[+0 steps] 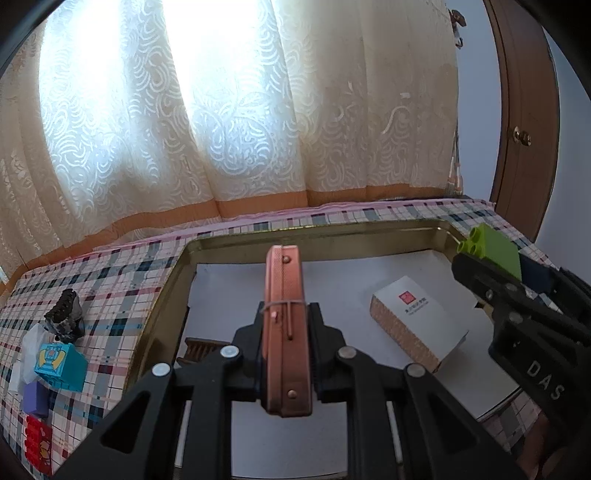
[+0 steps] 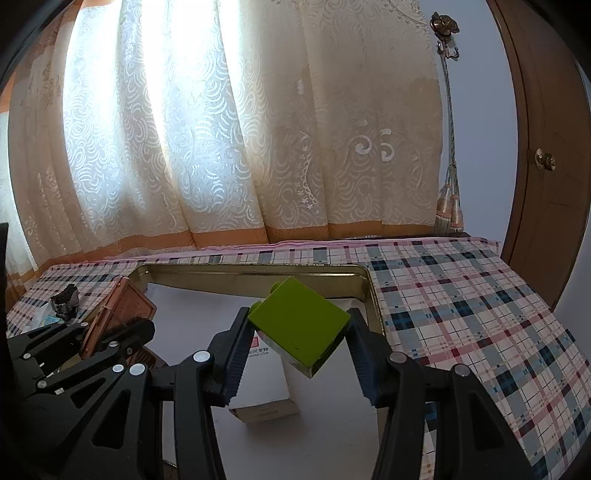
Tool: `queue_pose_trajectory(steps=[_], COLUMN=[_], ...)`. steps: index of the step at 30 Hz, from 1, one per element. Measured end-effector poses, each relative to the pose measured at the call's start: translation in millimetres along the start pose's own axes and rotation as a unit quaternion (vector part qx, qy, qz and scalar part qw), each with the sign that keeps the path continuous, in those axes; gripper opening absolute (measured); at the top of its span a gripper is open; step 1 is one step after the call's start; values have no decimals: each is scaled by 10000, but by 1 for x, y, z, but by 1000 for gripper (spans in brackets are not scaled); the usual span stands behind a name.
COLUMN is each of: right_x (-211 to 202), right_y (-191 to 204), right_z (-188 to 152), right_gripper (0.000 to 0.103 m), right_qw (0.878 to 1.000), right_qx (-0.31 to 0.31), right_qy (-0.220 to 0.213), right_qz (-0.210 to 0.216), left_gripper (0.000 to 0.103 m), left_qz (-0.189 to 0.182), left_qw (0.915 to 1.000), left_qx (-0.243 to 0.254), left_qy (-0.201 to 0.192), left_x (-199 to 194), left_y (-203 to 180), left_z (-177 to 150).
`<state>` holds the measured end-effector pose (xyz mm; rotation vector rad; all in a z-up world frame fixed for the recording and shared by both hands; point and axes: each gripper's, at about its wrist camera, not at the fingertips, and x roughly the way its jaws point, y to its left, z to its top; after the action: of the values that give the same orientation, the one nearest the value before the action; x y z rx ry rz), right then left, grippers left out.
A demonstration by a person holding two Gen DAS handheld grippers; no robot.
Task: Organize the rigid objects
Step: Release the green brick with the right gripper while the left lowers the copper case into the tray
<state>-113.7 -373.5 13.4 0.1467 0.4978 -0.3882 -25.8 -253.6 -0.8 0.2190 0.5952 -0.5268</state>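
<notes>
fingers (image 1: 255, 332) clamp copper case (image 1: 284, 325) | plaid tablecloth (image 2: 461, 314) | lace curtain (image 2: 221, 129)

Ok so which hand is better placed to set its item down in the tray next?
Probably the right. The right gripper holds the green block over bare tray floor near the white box; the left gripper holds the copper tin on edge.

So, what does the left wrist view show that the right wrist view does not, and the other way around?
Only the left wrist view: a teal block, a purple block and a red block on the plaid cloth.
Only the right wrist view: the curtain tassels and a wall hook.
Both: the gold tray, the white box, the copper tin in the left gripper, and the green block in the right gripper.
</notes>
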Motion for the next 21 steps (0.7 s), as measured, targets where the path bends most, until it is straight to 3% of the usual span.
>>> queue_pose_trajectory(steps=[14, 15, 17, 21], right_x=[2, 1, -3, -16], right_y=[1, 1, -1, -9], right_z=[-1, -1, -1, -2], right_gripper=[55, 57, 77, 80], right_qw=[10000, 10000, 9999, 9981], right_qx=[14, 27, 76, 354], right_qy=[68, 26, -87, -422], right_qz=[63, 50, -36, -279], left_gripper=[17, 17, 17, 19], left_qz=[-19, -22, -28, -23], left_qw=[9998, 9999, 9999, 9999], left_qx=[-39, -39, -58, -131], left_qy=[173, 164, 131, 57], left_x=[8, 8, 6, 3], left_y=[1, 1, 2, 5], left_z=[-1, -1, -1, -1])
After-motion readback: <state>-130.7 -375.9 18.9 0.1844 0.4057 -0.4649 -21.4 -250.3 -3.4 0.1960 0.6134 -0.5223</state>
